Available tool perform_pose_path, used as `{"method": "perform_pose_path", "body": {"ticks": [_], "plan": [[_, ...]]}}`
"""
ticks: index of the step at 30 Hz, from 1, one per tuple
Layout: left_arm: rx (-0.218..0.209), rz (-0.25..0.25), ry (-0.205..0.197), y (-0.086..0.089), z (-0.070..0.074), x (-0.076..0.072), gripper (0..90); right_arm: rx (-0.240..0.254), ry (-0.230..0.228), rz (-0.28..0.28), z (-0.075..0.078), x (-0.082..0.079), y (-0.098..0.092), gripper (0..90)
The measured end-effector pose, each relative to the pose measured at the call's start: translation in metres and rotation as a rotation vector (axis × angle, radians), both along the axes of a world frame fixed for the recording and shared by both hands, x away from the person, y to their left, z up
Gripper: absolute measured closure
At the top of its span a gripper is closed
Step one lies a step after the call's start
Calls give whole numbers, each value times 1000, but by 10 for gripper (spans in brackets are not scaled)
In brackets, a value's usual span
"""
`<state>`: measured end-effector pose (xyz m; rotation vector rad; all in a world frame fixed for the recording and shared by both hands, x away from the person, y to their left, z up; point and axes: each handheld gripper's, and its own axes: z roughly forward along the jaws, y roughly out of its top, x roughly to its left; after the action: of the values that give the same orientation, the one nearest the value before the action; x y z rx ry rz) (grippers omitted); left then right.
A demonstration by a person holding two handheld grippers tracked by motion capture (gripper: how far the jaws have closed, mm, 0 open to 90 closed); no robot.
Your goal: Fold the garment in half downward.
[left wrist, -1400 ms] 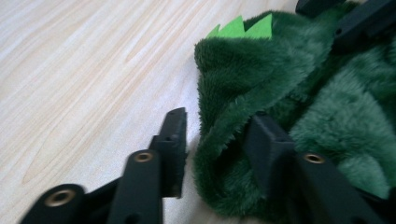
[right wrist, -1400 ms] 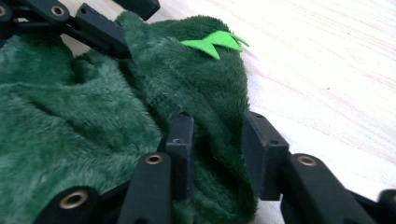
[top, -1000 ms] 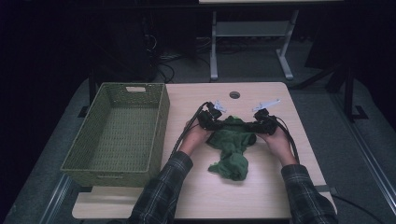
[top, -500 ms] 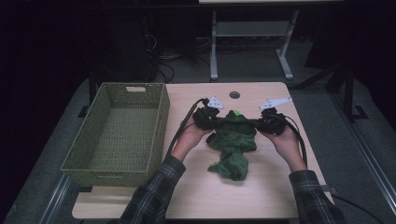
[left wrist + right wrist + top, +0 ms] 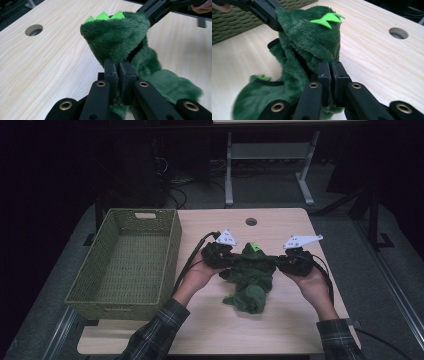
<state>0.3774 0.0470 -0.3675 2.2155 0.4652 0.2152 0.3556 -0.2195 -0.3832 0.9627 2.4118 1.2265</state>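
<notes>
Nearest you, your forearms in checked sleeves come up over the front edge of the bench (image 5: 210, 330), and the lower end of the green plush toy (image 5: 251, 275) sags down onto the wood between your hands. Your left claw (image 5: 117, 72) is clenched on a thin fold of the toy's fur, and your right claw (image 5: 329, 72) is clenched on a similar fold from the other side, so the toy's upper part is stretched between the two while its bottom rests on the bench. The risk lies in those pinches: each claw seems to hold only a small tuft of pile rather than the body, so if you pull your hands further apart or lift sharply, the fur could slide out of one claw and the toy would swing or drop from the other. An uneven lift could also drag the trailing lower end across the wood and twist the toy. Further left, the woven basket (image 5: 125, 265) stands apart from the toy with a tall rim; if that is where the toy goes, a low carry could catch the hanging end on the rim. Beyond the toy, the round hole (image 5: 251, 221) in the bench is well apart from it.
</notes>
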Motion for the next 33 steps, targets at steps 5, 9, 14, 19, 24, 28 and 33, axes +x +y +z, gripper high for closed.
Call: {"method": "perform_pose_path", "body": {"ticks": [5,9,14,19,24,28,33], "plan": [[-5,-40,-11,6,0,-16,858,0,-6,23,0,-20,-1,866],[-9,-61,-11,10,-3,-28,858,-6,-15,45,-1,-35,0,867],[-17,-93,0,14,-8,-45,859,-21,-15,74,-3,-53,3,867],[-1,-106,3,20,-12,-59,859,-16,9,102,-9,-68,6,867],[9,-122,19,24,-22,-73,858,-13,26,124,-14,-79,7,866],[16,-148,44,26,-33,-83,858,-19,47,138,-21,-88,9,867],[33,-170,82,26,-48,-88,858,-29,88,153,-34,-97,12,866]]}}
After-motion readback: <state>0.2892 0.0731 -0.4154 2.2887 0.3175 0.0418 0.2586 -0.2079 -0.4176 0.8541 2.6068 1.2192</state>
